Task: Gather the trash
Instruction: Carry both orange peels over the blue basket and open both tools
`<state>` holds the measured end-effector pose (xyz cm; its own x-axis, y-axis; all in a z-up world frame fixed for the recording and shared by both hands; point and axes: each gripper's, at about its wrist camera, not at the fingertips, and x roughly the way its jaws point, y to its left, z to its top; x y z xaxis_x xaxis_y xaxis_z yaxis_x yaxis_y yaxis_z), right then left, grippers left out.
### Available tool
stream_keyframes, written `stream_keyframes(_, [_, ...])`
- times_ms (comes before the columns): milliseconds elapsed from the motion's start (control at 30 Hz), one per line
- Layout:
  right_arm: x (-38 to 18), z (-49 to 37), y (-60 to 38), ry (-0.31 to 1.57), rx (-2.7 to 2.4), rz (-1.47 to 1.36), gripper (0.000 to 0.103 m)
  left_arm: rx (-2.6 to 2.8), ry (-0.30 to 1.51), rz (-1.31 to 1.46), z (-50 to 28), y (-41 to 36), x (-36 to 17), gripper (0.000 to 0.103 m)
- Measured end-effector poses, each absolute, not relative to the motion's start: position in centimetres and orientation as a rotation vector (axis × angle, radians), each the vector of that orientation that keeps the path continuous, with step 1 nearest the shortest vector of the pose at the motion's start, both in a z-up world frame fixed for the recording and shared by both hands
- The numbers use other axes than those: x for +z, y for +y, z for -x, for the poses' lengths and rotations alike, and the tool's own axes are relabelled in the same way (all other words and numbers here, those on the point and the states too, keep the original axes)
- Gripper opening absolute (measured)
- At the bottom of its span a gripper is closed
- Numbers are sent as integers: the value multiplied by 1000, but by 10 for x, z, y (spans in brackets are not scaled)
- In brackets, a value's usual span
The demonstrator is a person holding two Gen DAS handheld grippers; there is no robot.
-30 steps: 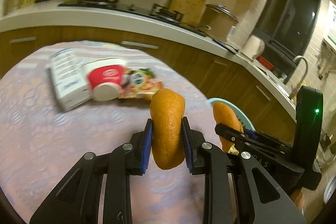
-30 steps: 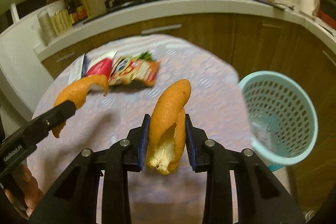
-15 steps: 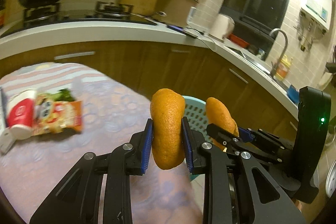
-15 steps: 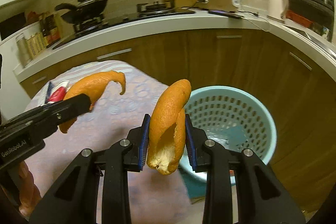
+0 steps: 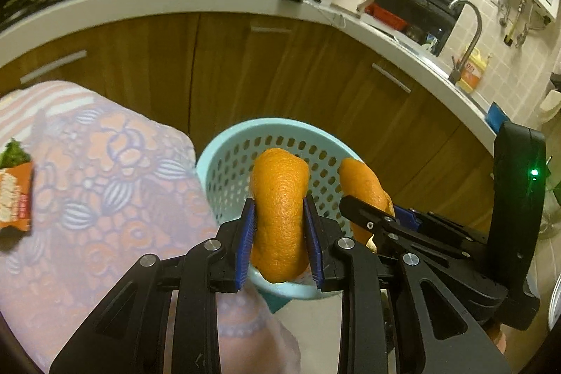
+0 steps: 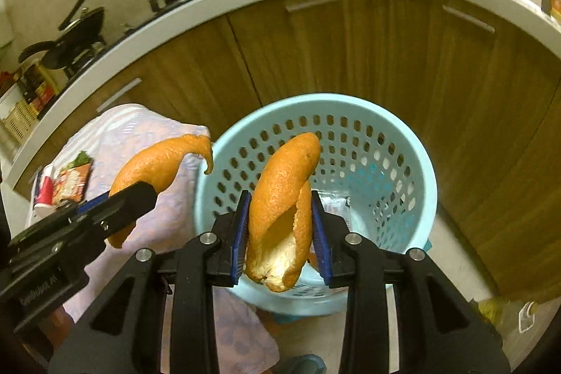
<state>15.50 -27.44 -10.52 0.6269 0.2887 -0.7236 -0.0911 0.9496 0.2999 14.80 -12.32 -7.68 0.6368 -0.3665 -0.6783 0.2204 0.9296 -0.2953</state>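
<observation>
My left gripper point(image 5: 278, 200) is shut on a curled orange peel point(image 5: 280, 177) and hangs just over the near rim of a light blue perforated basket point(image 5: 224, 149). In the right wrist view, my right gripper point(image 6: 280, 195) is shut on a second, folded orange peel point(image 6: 280, 170) above the basket's point(image 6: 403, 135) open mouth. The left gripper point(image 6: 140, 195) with its peel point(image 6: 161, 160) shows there to the left, between the table edge and the basket. The right gripper point(image 5: 364, 216) with its peel point(image 5: 361, 181) also appears in the left wrist view.
A table with a flowered cloth point(image 5: 105, 181) stands left of the basket. An orange snack packet point(image 6: 72, 181) and a red cup point(image 6: 45, 191) lie on it. A pale wrapper point(image 6: 336, 202) lies in the basket. Wooden cabinets point(image 6: 385, 58) curve behind, under a white counter.
Both grippers have swung from over the table to the basket, each still holding its peel. The packet and cup have slid out to the left of the views.
</observation>
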Motion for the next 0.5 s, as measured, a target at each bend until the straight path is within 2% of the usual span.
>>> stream_keyframes(133, [-118,-172,-284,909,206,-272,34,-319,800,174,-158,-127,-78,38])
stream_keyframes(267, [-119,-175,-288,903,191,-287,44,-317,799,164,-162,-127,-77,39])
stream_keyframes(500, [-109,-167,-280,882,211,-263,44,-300,784,198,-153,-112,-71,39])
